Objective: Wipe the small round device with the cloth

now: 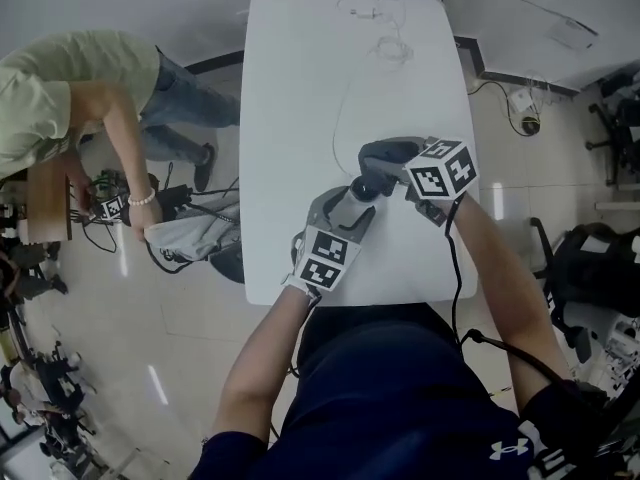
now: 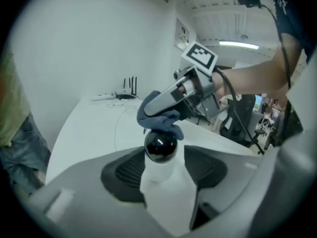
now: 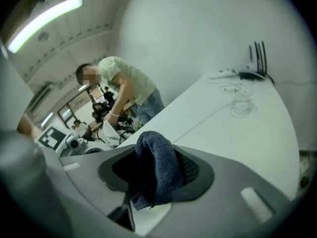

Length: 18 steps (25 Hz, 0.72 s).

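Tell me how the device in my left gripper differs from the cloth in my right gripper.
The small round device is white with a glossy black head; the cloth is dark blue and textured. The device stands rigid in the left gripper; the cloth bunches limply in the right gripper. Both are clamped, and they touch.

White table (image 1: 300, 28) bearing a thin looped cable (image 1: 335, 118) and an antenna router (image 3: 253, 75) at its far end. Beside it, a person in a pale green shirt (image 1: 60, 98) bends over floor equipment. Black office chair (image 1: 595, 258) at right.
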Available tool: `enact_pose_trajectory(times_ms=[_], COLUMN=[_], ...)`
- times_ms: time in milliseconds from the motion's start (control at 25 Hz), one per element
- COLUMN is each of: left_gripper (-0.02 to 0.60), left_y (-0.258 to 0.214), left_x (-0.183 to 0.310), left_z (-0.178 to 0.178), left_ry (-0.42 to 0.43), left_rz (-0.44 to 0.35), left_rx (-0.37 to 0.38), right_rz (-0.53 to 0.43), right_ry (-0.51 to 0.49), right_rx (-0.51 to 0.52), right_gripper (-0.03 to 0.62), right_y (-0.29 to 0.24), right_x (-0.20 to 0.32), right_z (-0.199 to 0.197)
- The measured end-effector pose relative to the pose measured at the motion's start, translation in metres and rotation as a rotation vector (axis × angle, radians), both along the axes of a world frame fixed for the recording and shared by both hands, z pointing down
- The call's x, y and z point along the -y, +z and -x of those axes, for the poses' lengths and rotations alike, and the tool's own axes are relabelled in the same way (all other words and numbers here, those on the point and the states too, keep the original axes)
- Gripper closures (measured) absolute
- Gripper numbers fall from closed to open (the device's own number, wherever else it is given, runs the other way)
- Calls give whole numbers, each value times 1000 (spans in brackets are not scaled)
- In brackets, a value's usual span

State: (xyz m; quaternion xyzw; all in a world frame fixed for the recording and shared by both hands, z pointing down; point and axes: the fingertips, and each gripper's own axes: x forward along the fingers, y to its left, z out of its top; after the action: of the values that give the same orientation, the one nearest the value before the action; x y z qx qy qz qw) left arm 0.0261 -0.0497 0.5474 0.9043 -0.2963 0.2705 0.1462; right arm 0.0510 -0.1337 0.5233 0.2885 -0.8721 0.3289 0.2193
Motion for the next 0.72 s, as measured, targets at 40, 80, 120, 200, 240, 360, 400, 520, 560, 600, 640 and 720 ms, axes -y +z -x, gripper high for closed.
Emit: enact_pose_trajectory(times_ms=[40, 80, 120, 200, 240, 360, 400, 520, 560, 600, 640, 720], left_gripper=[334, 334, 334, 334, 334, 334, 334, 334, 334, 334, 334, 334], left_y=[0, 0, 0, 1, 2, 6, 7, 9, 9, 11, 12, 11], left_x=[-1, -1, -2, 0, 1, 0, -1, -1, -1, 0, 1, 5], left_z=[0, 1, 2, 4, 5, 5, 5, 3, 3, 3, 3, 4], left_ry=[-4, -10, -18, -32, -36, -41, -41, -40, -42, -45, -49, -69], left_rz=[1, 3, 6, 13, 16, 27, 29, 32, 33, 34, 33, 27], left_rx=[1, 1, 0, -2, -2, 2, 4, 2, 0, 1, 2, -2], right_rz=[46, 87, 122, 158, 159, 139, 128, 97, 84, 67, 45, -22], right_ry=[37, 66, 88, 101, 87, 7, -9, -14, -14, -14, -12, -11], right_rx=[33, 55, 66, 39, 3, -103, -119, -139, -145, -149, -148, -129], right_gripper=[419, 419, 419, 419, 419, 419, 419, 419, 418, 418, 418, 418], right_y=[6, 14, 24, 48, 60, 90, 95, 96, 93, 88, 79, 49], right_x=[4, 7, 9, 10, 8, -4, -6, -7, -5, -3, 0, 8], right_z=[-7, -14, -20, -29, -31, -30, -29, -28, -28, -30, -32, -34])
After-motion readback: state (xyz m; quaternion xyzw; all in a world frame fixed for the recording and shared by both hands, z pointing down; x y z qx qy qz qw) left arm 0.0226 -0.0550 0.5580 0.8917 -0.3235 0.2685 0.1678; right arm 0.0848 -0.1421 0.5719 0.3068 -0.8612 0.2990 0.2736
